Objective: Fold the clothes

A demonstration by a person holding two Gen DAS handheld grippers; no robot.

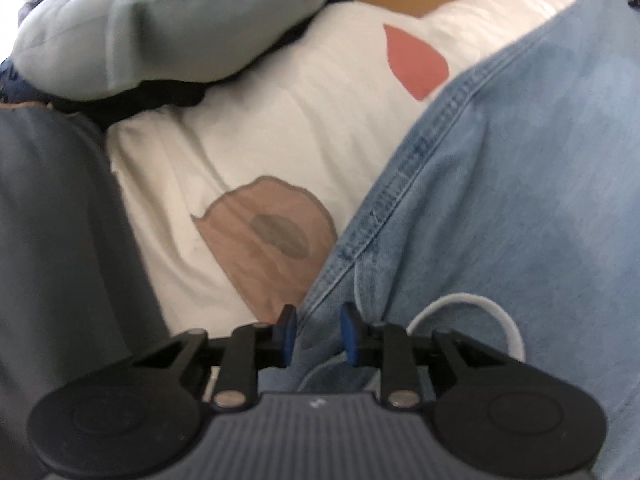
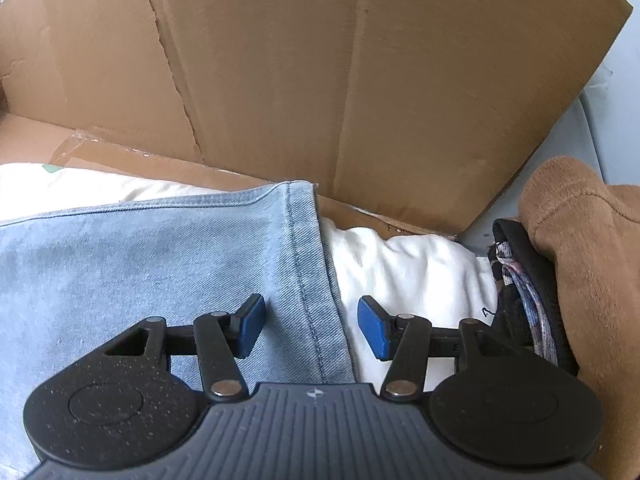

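Light blue jeans (image 1: 500,200) lie over a white printed bedsheet (image 1: 280,120). My left gripper (image 1: 319,332) points steeply down at the jeans' left seam edge, and its blue pads pinch a bunched fold of denim between them. In the right wrist view the same jeans (image 2: 140,260) fill the lower left, their stitched hem edge running down the middle. My right gripper (image 2: 312,328) stands open astride that edge. One of its pads hangs over denim and the other over white cloth (image 2: 412,272), and neither presses on anything.
A pale green garment (image 1: 160,28) is heaped at the far left, and a dark grey one (image 1: 60,240) lies along the left side. A white cord loop (image 1: 480,308) rests on the denim. A cardboard wall (image 2: 320,72) stands behind. A brown garment (image 2: 592,260) and dark patterned clothes (image 2: 520,292) are piled at the right.
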